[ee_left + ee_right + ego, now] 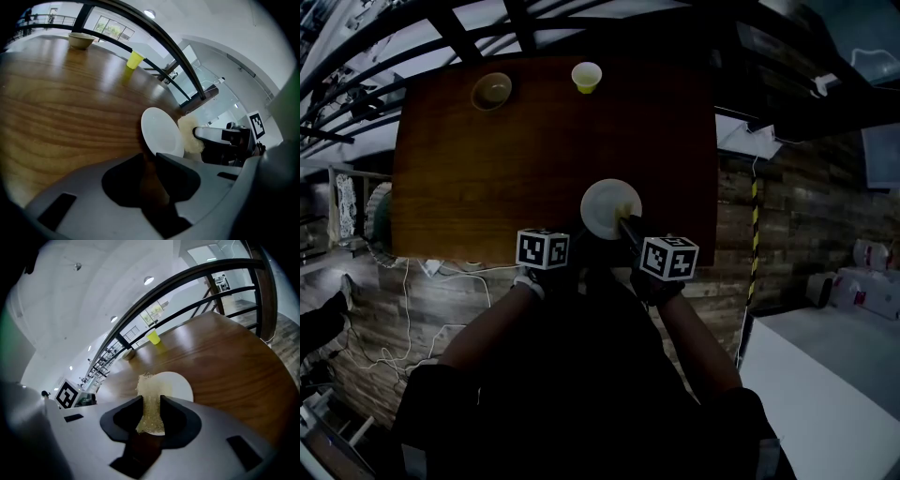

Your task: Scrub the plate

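A white plate [606,204] sits near the front edge of the wooden table [487,159]. In the left gripper view the plate [161,132] stands tilted, its near rim caught between the jaws of my left gripper [150,158], which is shut on it. My right gripper [151,403] is shut on a pale yellow sponge [149,392], and the sponge's tip rests against the plate [179,384]. Seen from the left, the sponge [189,136] presses on the plate's right side. In the head view both grippers, left [578,231] and right [626,225], meet at the plate.
A tan bowl [491,91] and a yellow cup [587,77] stand at the table's far edge. Black railings run beyond the table. White cables hang below the table's front edge at the left [412,309].
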Available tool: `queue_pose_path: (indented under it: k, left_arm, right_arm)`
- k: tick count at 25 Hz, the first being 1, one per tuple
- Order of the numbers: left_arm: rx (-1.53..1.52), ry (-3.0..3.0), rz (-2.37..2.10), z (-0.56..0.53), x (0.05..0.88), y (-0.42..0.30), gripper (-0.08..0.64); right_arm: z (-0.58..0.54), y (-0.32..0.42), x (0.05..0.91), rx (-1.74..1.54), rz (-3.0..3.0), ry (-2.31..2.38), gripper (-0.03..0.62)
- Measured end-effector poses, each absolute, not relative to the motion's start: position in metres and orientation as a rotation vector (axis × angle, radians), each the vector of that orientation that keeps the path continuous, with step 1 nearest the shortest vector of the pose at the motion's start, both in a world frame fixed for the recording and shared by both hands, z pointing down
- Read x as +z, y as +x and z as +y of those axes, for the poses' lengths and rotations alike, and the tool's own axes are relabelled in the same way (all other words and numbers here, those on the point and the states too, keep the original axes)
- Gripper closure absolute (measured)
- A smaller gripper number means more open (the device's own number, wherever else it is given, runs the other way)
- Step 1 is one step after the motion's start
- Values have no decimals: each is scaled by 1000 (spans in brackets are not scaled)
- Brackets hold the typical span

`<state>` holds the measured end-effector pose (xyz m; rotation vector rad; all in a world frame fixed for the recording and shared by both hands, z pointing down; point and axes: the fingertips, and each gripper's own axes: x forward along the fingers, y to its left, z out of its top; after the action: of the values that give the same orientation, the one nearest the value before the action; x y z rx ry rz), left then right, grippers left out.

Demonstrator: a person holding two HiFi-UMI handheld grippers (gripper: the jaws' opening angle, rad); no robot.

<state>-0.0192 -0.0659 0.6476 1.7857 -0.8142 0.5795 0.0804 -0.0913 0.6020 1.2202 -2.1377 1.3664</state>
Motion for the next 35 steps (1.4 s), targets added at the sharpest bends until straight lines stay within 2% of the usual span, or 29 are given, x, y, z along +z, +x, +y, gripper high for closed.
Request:
queue_pose_path:
  k: [7,14,35]
  left_arm:
    - [562,1771,-846,-59,647,-35,466]
    - [561,1714,-904,-52,655,-57,466]
    - [604,1762,-874,-70,648,-32,466]
  right_arm:
    - [-80,10,607,1417,-2196,1008,465]
    - [-78,-11,619,1457,-2197,960,465]
    - [-80,120,611,1508,-2082,1364,465]
